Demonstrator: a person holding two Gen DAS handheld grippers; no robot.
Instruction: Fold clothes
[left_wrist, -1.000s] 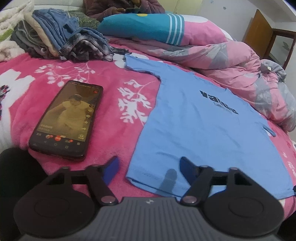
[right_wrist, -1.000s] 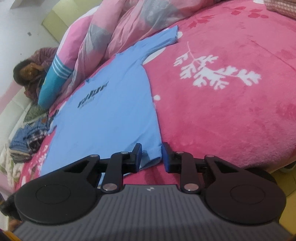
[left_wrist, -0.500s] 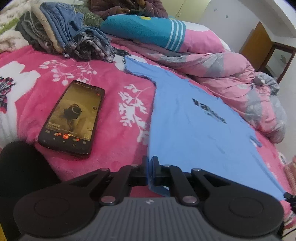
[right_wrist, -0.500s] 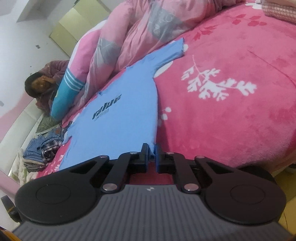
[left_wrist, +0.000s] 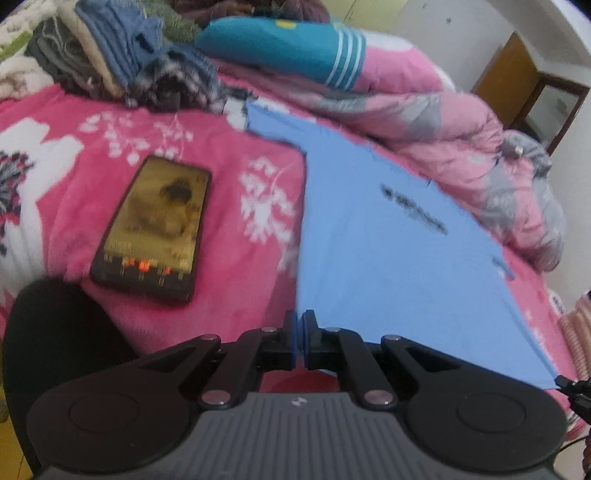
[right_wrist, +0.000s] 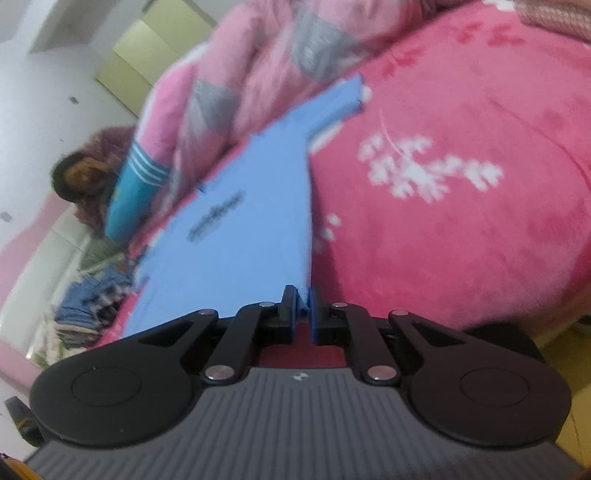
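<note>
A light blue T-shirt (left_wrist: 376, 251) with dark lettering lies front up on the pink flowered bedspread (left_wrist: 229, 192). My left gripper (left_wrist: 299, 325) is shut on the shirt's bottom hem at one corner. In the right wrist view the same T-shirt (right_wrist: 251, 221) stretches away toward its sleeve, and my right gripper (right_wrist: 303, 306) is shut on the other hem corner. Between the two grips the hem is raised off the bed and pulled taut. The far gripper's tip (left_wrist: 574, 387) shows at the right edge of the left wrist view.
A smartphone (left_wrist: 155, 225) with a lit screen lies left of the shirt. A pile of folded clothes (left_wrist: 122, 66) sits at the back left. A bunched pink and grey duvet (left_wrist: 461, 140) borders the shirt's far side. A person (right_wrist: 85, 177) lies at the bed's head.
Both grippers went from open around the hem to shut on it. The hem has lifted slightly off the bedspread and the shirt has pulled taut.
</note>
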